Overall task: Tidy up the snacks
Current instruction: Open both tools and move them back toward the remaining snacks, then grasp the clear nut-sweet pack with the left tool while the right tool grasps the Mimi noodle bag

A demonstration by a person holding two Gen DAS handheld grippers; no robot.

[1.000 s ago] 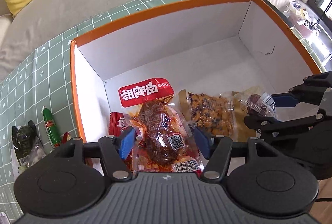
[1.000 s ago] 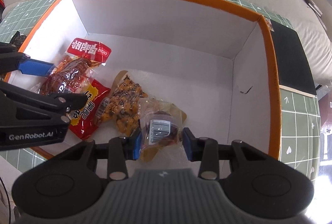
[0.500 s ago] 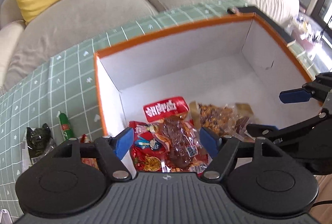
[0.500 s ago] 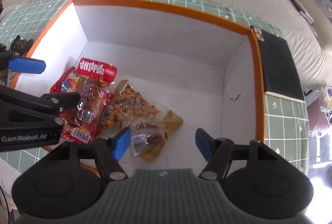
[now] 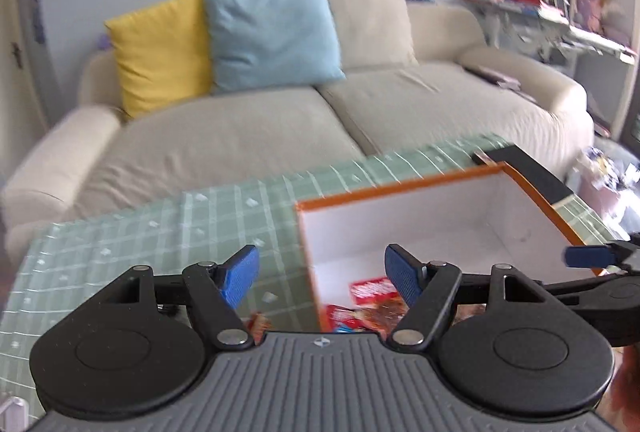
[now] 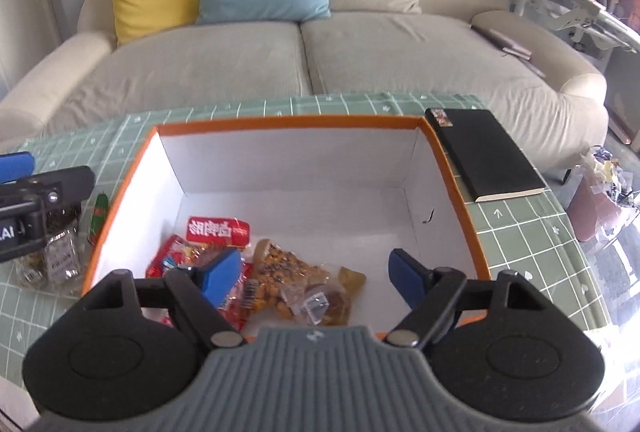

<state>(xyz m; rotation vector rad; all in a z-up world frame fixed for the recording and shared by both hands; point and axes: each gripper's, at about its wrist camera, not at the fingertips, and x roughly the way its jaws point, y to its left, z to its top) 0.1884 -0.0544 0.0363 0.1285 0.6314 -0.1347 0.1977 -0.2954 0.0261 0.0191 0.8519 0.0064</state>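
Above the orange-rimmed box (image 6: 456,168), right tongs (image 6: 316,274) have just been opening, nothing between them; snack packets (image 6: 280,264) lie inside. Left tongs (image 5: 320,278) gape wide, empty.

Left view blurred; snack packets (image 5: 372,302) (mostly) hidden.

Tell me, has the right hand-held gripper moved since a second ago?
Yes. The right hand-held gripper has lifted away from the orange-rimmed box, jaws just opening, leaving the dark snack packet on its floor.
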